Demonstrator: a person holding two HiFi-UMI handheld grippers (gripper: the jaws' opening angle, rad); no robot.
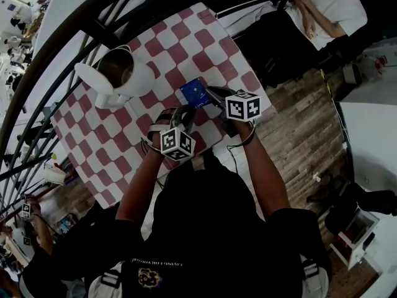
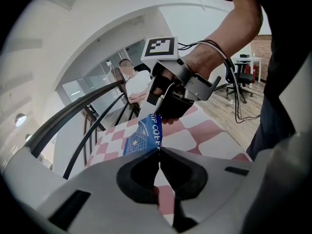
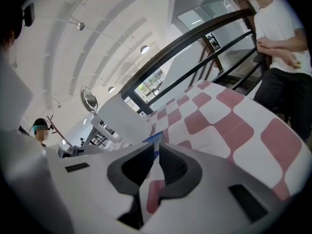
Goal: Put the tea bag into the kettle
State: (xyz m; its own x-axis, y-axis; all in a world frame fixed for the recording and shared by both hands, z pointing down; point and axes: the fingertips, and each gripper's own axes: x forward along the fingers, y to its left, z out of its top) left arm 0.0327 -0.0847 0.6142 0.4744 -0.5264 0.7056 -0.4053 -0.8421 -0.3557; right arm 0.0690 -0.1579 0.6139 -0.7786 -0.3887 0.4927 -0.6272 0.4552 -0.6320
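Left tool and right tool both pinch the blue tea bag packet (print largely hidden).

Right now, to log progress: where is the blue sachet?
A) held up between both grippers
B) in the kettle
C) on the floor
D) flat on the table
A: the sachet is up off the table, its lower corner pinched by the left gripper, its top edge at the right gripper.
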